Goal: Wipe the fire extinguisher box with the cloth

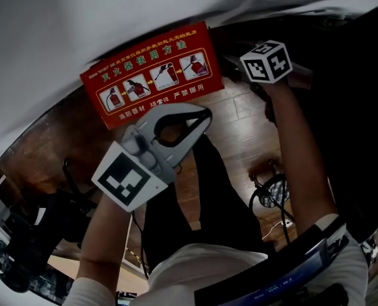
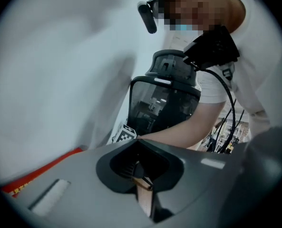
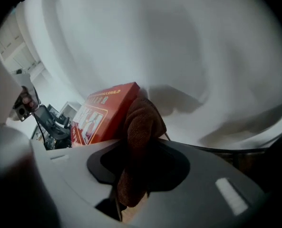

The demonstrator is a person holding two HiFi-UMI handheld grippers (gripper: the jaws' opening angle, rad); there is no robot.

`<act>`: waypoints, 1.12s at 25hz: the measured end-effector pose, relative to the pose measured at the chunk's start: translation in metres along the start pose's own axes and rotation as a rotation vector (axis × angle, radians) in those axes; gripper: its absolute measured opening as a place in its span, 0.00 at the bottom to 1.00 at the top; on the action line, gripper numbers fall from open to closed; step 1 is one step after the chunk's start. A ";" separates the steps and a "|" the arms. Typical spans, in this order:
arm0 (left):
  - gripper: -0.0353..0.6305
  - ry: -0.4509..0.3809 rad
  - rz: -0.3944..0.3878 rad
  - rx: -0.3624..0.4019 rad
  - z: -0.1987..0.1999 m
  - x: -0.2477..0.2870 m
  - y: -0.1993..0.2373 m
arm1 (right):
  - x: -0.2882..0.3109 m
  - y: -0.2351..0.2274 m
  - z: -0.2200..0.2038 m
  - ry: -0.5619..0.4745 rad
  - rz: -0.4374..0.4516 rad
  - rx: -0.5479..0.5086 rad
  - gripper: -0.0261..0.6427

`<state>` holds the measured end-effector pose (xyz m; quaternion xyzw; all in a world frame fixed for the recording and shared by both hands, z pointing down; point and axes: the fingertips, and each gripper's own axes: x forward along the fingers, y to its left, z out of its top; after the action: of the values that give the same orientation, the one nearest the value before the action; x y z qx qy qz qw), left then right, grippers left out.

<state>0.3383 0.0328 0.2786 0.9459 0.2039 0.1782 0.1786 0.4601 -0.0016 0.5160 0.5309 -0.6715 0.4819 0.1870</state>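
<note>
1. Left gripper (image 1: 203, 115): clenched shut, empty, near the fire extinguisher box (image 1: 153, 75).
2. Right gripper (image 3: 152, 141): grasping brown cloth (image 3: 140, 125), bunched beside the box's end.
3. Box: standing against white wall (image 1: 80, 24), on wood floor (image 1: 239, 126).

In the right gripper view, the brown cloth (image 3: 140, 137) covered the line where the right gripper (image 3: 131, 179) closed, and hid the right end of the fire extinguisher box (image 3: 102, 113); the box's lower edge lay behind the gripper body; in the left gripper view only a red sliver of the box (image 2: 41, 171) showed at lower left, its print too blurred to read; in the head view the right gripper's jaws were lost in the dark upper right, beyond its marker cube (image 1: 266, 60).
</note>
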 end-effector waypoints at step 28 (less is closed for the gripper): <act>0.05 -0.005 -0.063 0.041 -0.058 0.045 0.048 | 0.250 -0.133 -0.122 0.191 0.025 0.002 0.21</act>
<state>0.3682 0.0275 0.3612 0.9429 0.2368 0.1659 0.1651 0.4561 -0.0279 0.8228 0.4746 -0.6566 0.5332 0.2436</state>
